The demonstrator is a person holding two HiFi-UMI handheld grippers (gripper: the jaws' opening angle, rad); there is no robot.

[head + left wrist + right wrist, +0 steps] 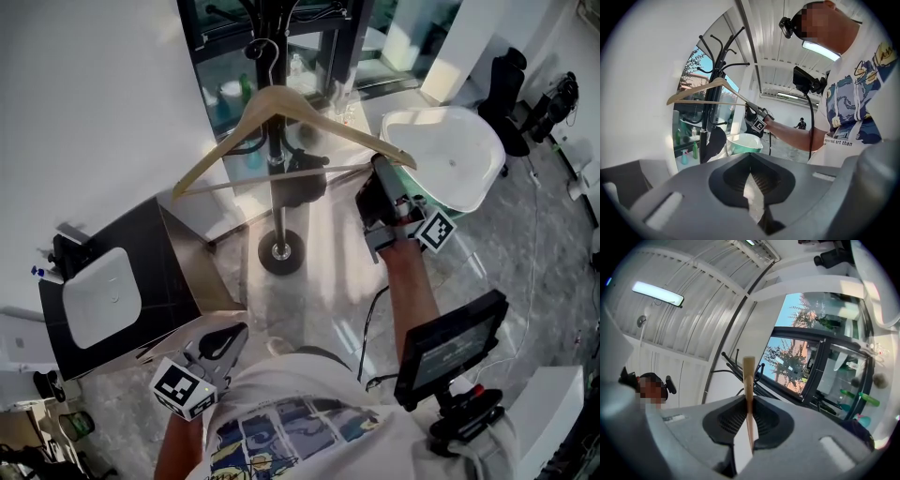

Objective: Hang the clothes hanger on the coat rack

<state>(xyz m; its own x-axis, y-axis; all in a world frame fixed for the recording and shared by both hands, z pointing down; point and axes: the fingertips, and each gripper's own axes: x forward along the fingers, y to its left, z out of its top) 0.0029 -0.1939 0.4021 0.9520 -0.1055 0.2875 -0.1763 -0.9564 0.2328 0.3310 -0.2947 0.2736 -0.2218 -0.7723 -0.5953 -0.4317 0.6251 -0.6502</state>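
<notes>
My right gripper (379,176) has its jaws closed on the right-hand tip of the wooden clothes hanger (281,117). In the right gripper view the thin wood runs straight up out of the pinch, with a pad pressed on each face. I hold the hanger in the air just in front of the black coat rack (275,159), whose pole stands on a round base (281,251) on the floor.

The hanger's long axis runs across the scene, from its free left end, which sits nearer, to the right end in my jaws. Its shoulders peak in the middle, and the metal hook (265,52) points away from me, toward the rack's curved arms. From the head view I cannot tell whether the hook touches an arm.

My left gripper (228,344) hangs low and near, well apart from the hanger, its jaws together with nothing between them.
</notes>
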